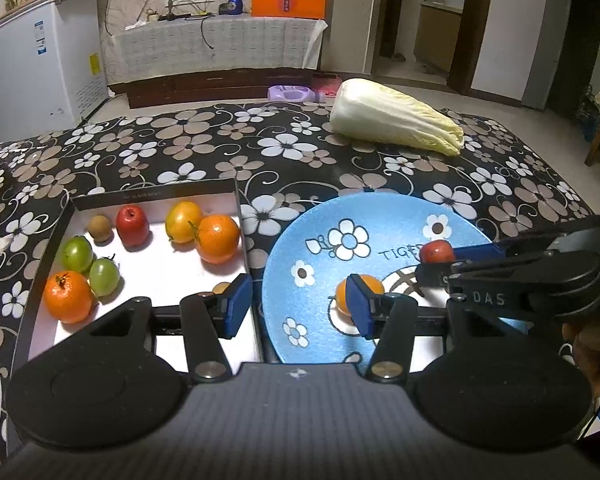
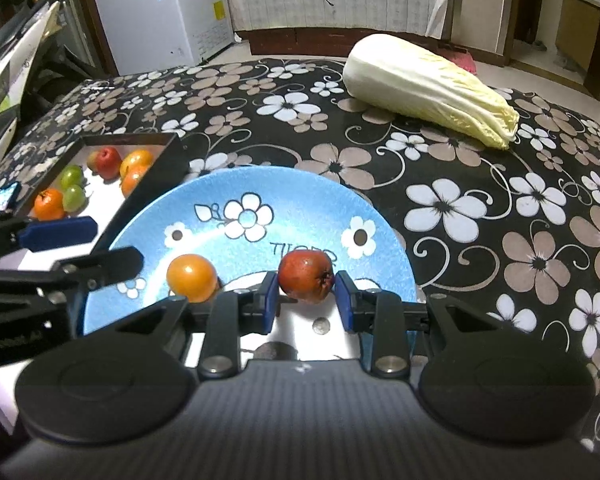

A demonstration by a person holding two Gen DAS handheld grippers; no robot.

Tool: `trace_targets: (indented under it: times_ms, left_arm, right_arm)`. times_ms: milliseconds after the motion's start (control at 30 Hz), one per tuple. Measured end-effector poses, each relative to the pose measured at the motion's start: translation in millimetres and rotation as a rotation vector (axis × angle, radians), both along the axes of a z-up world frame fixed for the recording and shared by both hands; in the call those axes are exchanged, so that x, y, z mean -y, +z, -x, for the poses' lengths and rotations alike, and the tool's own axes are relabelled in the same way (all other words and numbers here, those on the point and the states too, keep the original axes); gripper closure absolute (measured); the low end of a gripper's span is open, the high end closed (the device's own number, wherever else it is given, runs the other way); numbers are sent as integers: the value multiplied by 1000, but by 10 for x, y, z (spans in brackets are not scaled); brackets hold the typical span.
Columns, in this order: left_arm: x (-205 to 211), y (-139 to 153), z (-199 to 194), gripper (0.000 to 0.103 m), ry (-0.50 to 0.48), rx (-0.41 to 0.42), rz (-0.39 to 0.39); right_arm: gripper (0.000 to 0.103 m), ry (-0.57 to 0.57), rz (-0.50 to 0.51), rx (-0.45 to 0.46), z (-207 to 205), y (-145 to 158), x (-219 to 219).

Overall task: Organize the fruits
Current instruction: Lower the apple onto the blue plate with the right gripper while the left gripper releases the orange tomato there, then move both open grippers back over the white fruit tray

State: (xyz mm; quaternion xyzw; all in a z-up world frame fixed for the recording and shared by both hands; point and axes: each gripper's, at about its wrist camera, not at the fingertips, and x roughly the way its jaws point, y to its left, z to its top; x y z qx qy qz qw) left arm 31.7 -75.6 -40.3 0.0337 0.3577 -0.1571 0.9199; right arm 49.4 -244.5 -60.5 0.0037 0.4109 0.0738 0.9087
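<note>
Here we see the right gripper (image 2: 306, 294) over the blue flowered plate (image 2: 300, 188), its fingers closed on a small red fruit (image 2: 306, 276) held between the blue pads (image 2: 269, 300). In the left wrist view the same red fruit (image 1: 437, 251) sits at the tip of the right gripper (image 1: 440, 258), coming in from 3 o'clock. An orange fruit (image 2: 192, 278) rests on the plate at about 9 o'clock of the red one. Our left gripper (image 1: 298, 306) hangs with fingers spread wide and nothing between them, straddling the box wall and the plate rim. The box (image 1: 156, 196) at 9 o'clock of the plate holds two oranges, two green fruits, a red one, a yellow-orange one and a small brown one. A napa cabbage (image 1: 396, 118) lies at 12 o'clock on the floral tablecloth (image 1: 220, 148).
</note>
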Motion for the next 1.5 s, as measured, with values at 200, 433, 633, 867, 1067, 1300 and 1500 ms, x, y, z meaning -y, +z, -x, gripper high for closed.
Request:
trace_targets:
  times_ms: [200, 433, 633, 867, 1067, 1300, 1500]
  left_arm:
    - [-21, -6, -21, 45, 26, 5, -20]
    - [-45, -14, -41, 45, 51, 6, -29]
    - [-53, -14, -41, 45, 55, 7, -29]
    - [-60, -15, -44, 45, 57, 6, -28]
    - [-92, -6, -48, 45, 66, 5, -24]
    - [-220, 1, -51, 45, 87, -2, -20]
    - [-485, 38, -33, 45, 135, -7, -4]
  right_arm:
    - [68, -22, 3, 0, -7, -8, 8]
    - [68, -21, 2, 11, 0, 5, 5]
    - [68, -21, 2, 9, 0, 2, 7]
    - [68, -37, -16, 15, 1, 22, 26]
    - [61, -40, -20, 43, 21, 66, 27]
    - [61, -45, -33, 81, 38, 141, 15]
    - [61, 5, -49, 140, 70, 261, -126]
